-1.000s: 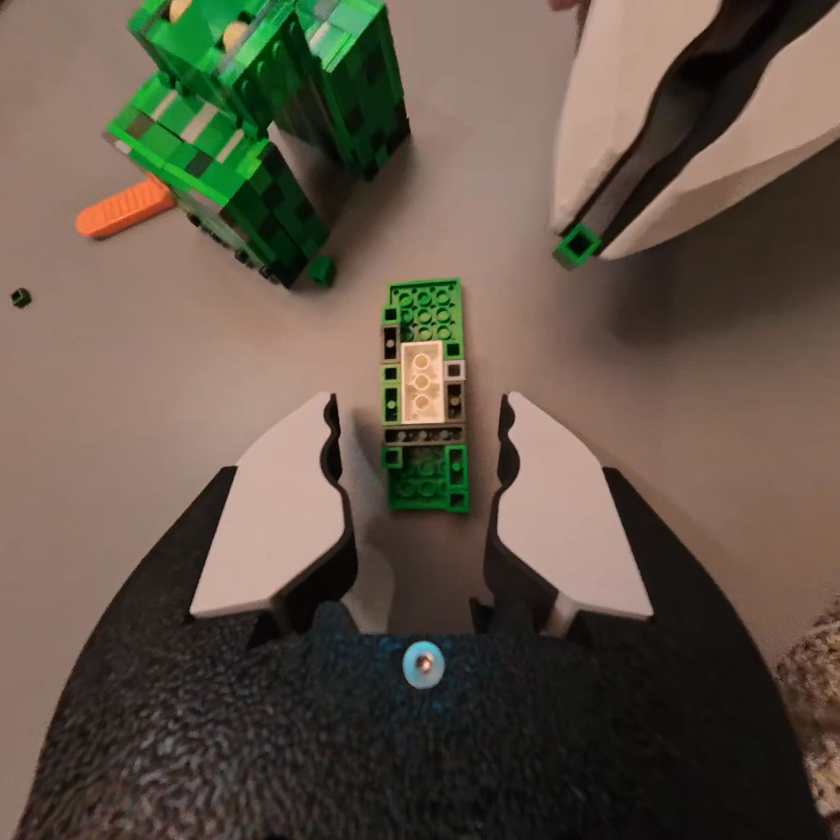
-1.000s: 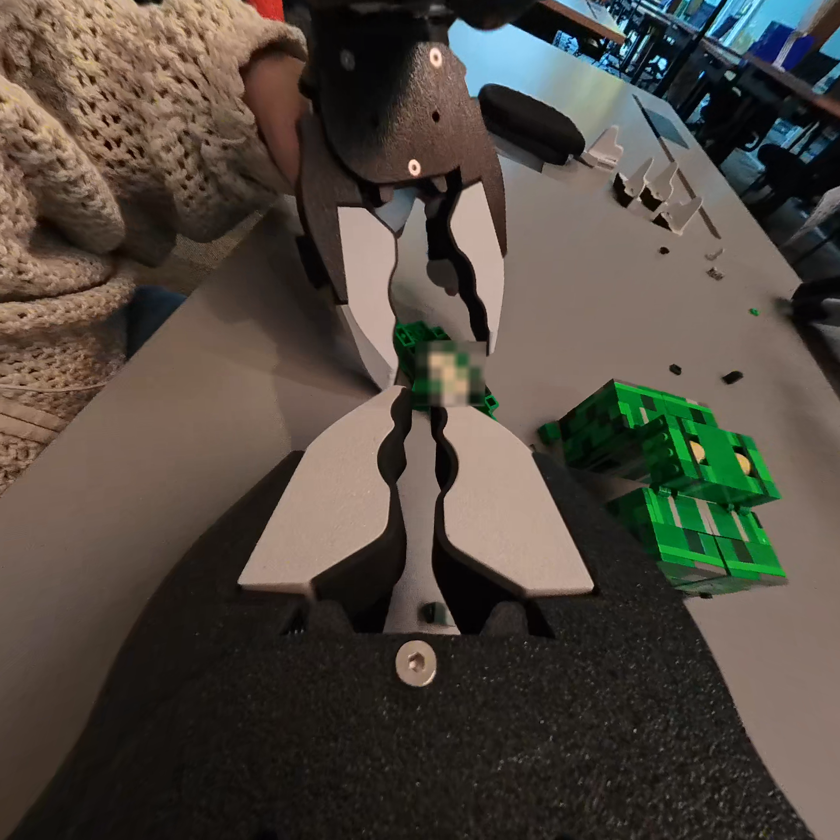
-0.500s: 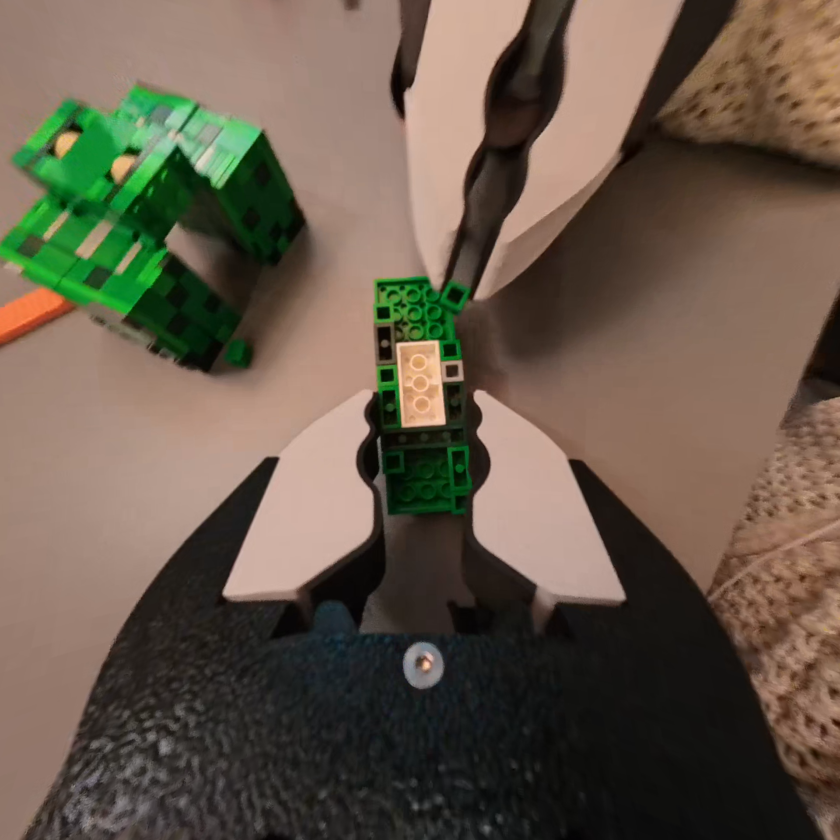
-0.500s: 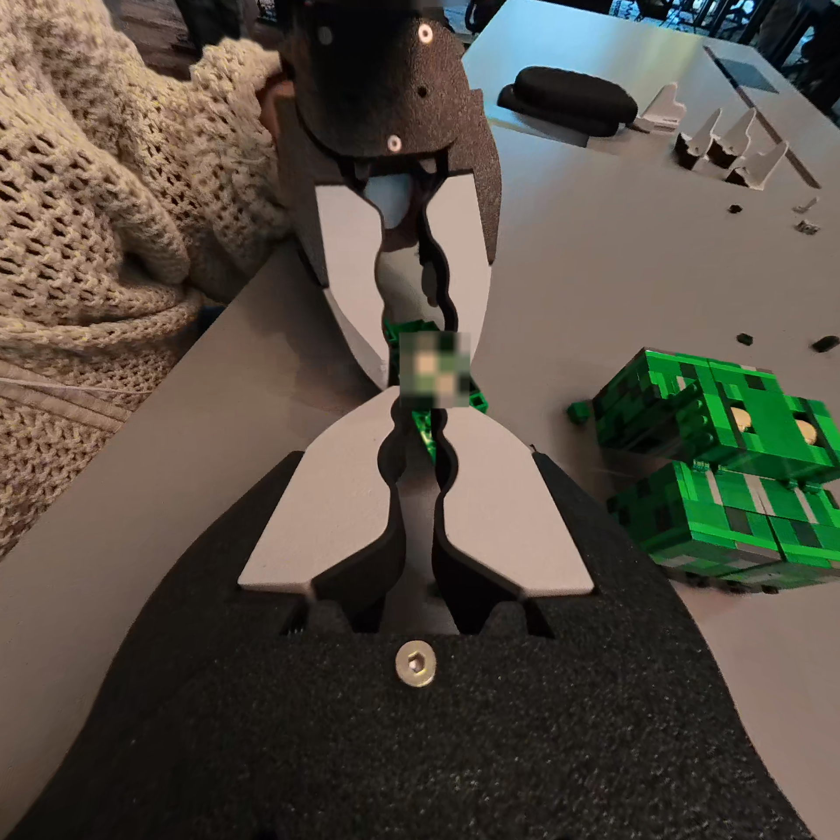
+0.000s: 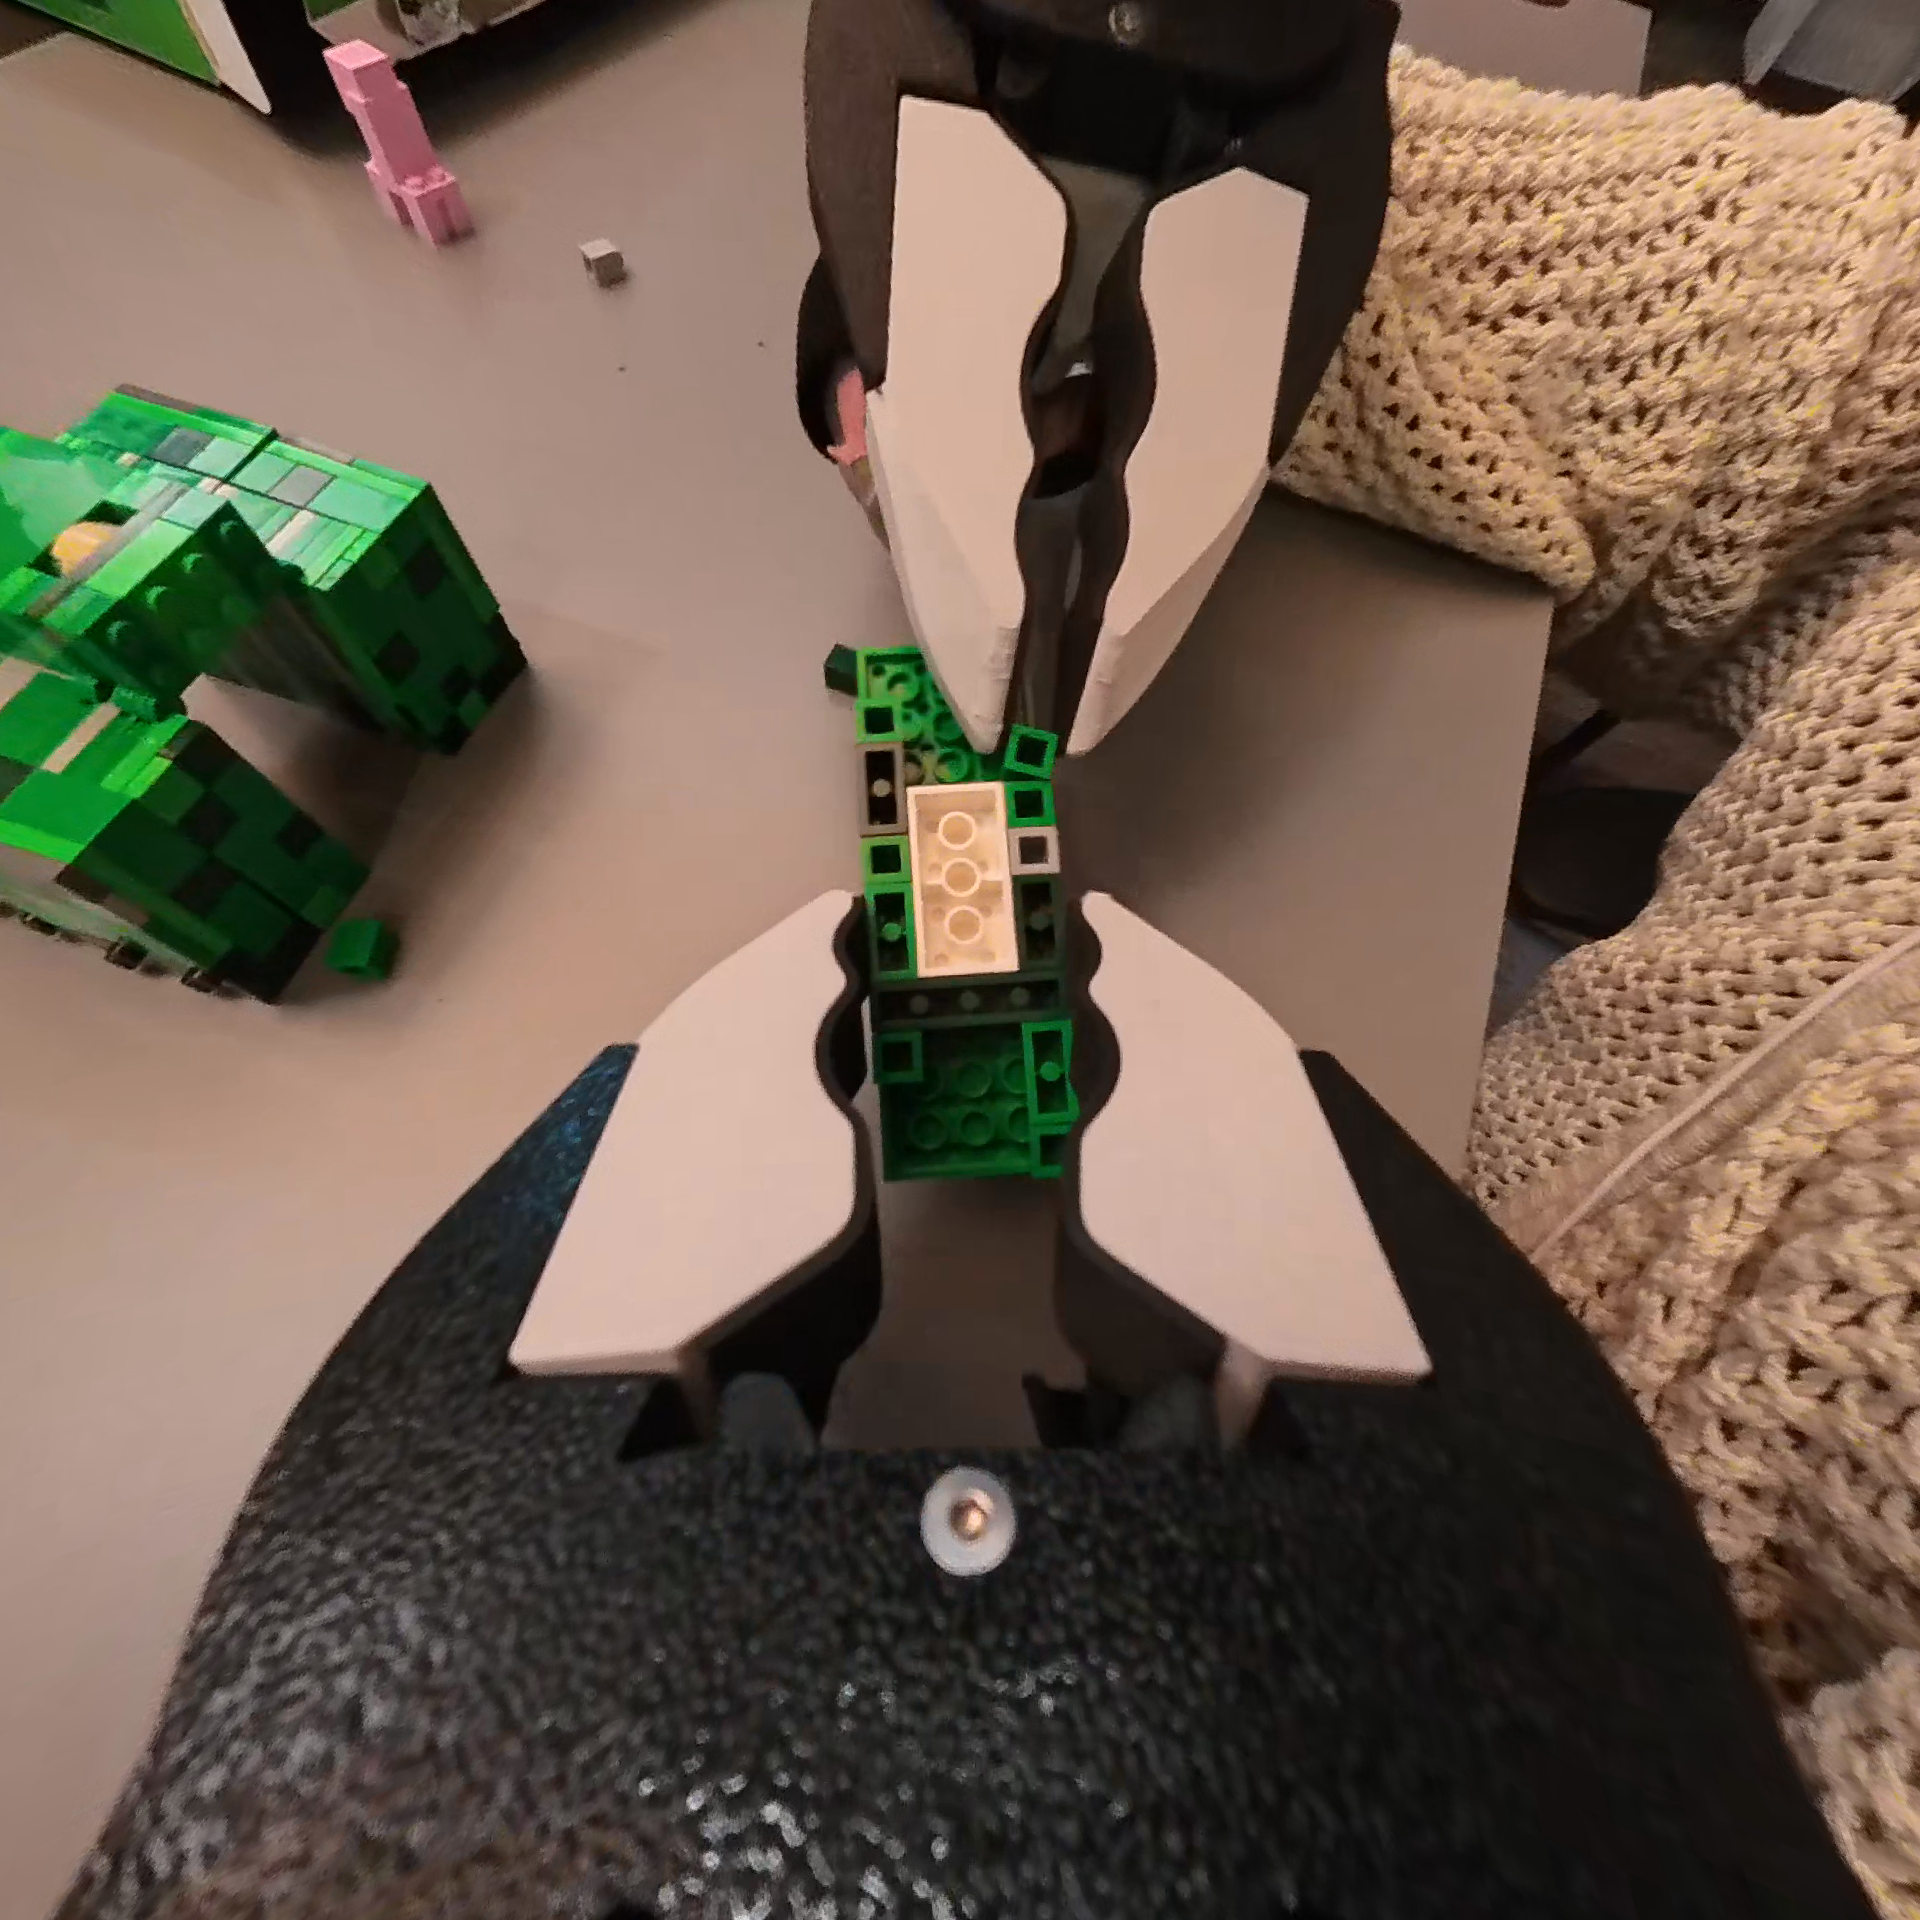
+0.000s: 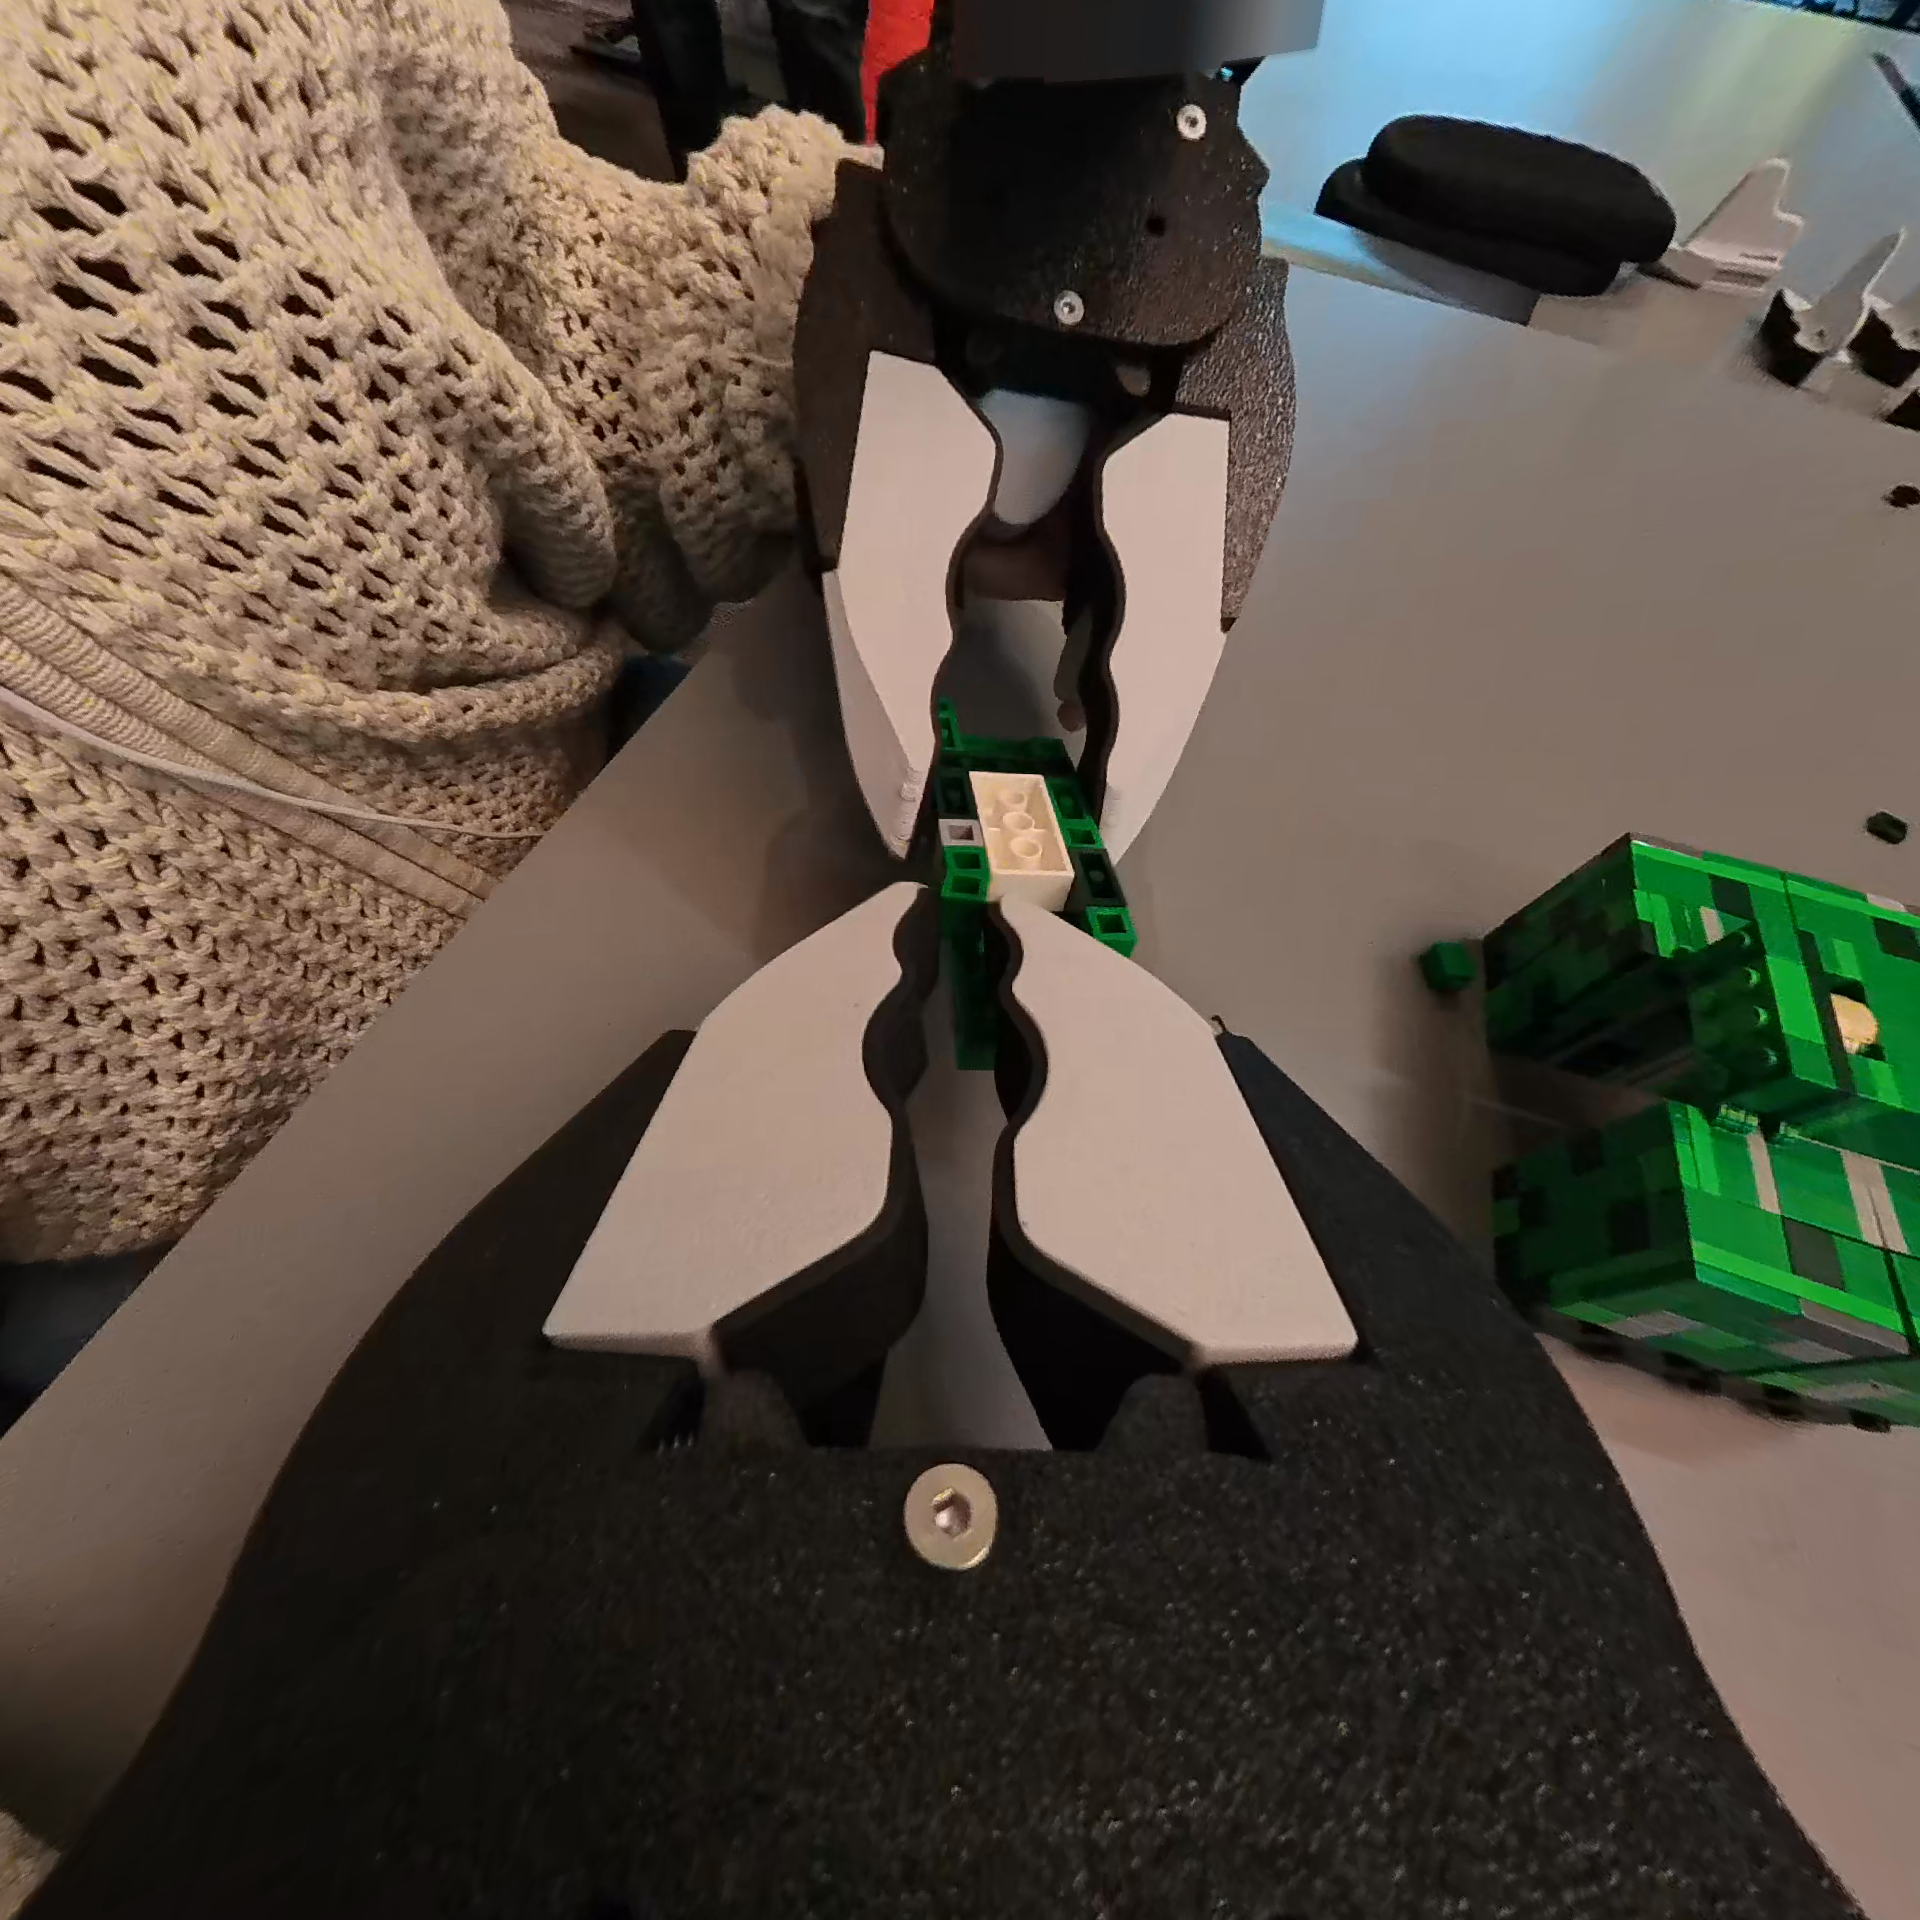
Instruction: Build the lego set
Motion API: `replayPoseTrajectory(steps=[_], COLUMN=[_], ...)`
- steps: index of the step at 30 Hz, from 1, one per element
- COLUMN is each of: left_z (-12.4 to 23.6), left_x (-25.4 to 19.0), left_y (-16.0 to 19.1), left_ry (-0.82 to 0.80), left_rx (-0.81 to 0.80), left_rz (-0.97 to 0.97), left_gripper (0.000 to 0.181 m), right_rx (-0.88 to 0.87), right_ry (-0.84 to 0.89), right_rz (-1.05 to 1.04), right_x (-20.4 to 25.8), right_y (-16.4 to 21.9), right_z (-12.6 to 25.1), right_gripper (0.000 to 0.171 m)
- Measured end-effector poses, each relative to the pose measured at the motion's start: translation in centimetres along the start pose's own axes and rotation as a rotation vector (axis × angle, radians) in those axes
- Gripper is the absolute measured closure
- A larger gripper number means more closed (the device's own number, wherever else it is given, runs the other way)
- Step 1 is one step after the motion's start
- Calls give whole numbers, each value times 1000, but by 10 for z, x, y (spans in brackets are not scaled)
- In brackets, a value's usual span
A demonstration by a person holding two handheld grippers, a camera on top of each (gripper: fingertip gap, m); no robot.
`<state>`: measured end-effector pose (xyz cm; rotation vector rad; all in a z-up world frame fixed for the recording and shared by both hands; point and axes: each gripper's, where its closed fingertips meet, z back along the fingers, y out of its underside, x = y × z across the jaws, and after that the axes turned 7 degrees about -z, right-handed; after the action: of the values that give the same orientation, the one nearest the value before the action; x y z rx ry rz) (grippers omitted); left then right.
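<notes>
Left wrist view centre holds the green plate assembly [image 5: 966, 997], long and flat on the grey tabletop [image 5: 520, 1091], a white brick [image 5: 961, 883] studded onto its middle. It looks light, stiff and slick-sided, so it is best pinched across its long edges, as the left gripper [image 5: 966, 925] does, jaws clenched on both flanks. From the top of the frame the right gripper [image 5: 1029, 727] points down, jaws grasping a small green piece [image 5: 1032, 750] at their tips, just over the plate's far right edge. Pressing it home should need little force. At left lies the large green block model [image 5: 208, 707], well apart; a knitted sleeve [image 5: 1662, 520] fills the right.
</notes>
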<state>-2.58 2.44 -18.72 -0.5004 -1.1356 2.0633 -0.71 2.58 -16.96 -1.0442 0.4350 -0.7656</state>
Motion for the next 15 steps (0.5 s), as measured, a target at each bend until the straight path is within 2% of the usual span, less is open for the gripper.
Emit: replayPoseTrajectory(steps=[15], left_z=[-1], left_x=[-9], left_y=[-9], left_ry=[62], left_rx=[-84], left_rz=[-16], left_gripper=[146], right_rx=[-19], right_ry=[-37], right_rz=[4], right_x=[7], right_y=[-2], right_z=[4], right_gripper=[164])
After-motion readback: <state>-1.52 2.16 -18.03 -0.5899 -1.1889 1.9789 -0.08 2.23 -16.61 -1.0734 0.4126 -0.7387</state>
